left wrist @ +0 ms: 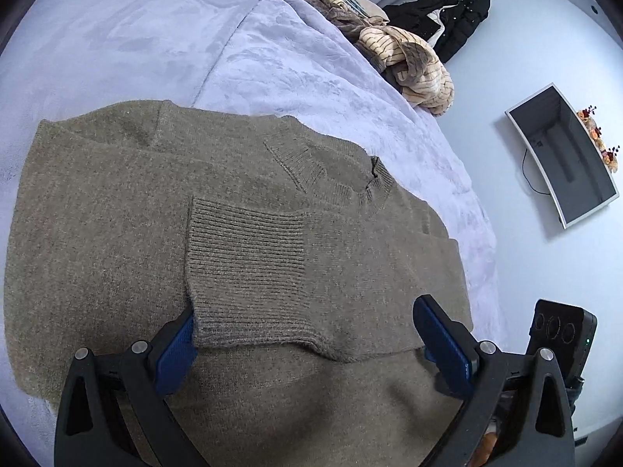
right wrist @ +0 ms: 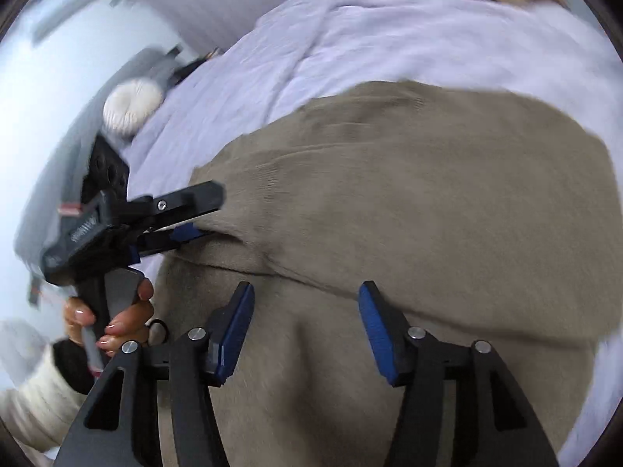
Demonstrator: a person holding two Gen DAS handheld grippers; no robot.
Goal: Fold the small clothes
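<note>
We see an olive-brown knitted sweater (left wrist: 128, 210) spread flat on a bed covered by a lavender blanket (left wrist: 296, 58), with one sleeve folded across the body so its ribbed cuff (left wrist: 245, 249) lies just ahead of our left hand-held gripper (left wrist: 307, 330). That gripper's blue-padded jaws stand wide apart, one on each side of the folded sleeve, clamped on nothing; the left pad (left wrist: 177, 354) sits right at the sleeve's edge. The ribbed collar (left wrist: 370, 186) lies further ahead and slightly to the right. Beyond the sweater, at the far edge of the bed, we see a heap of striped beige clothes (left wrist: 412, 62), and past it a black jacket (left wrist: 455, 19) on the floor. From the right wrist view, which is blurred, our right hand-held gripper (right wrist: 307, 327) is likewise spread apart over the sweater (right wrist: 428, 202), holding nothing. To its left we see the left gripper (right wrist: 194, 214) side-on in a hand (right wrist: 117, 319), its fingers meeting the fabric edge where a fold rises.
</note>
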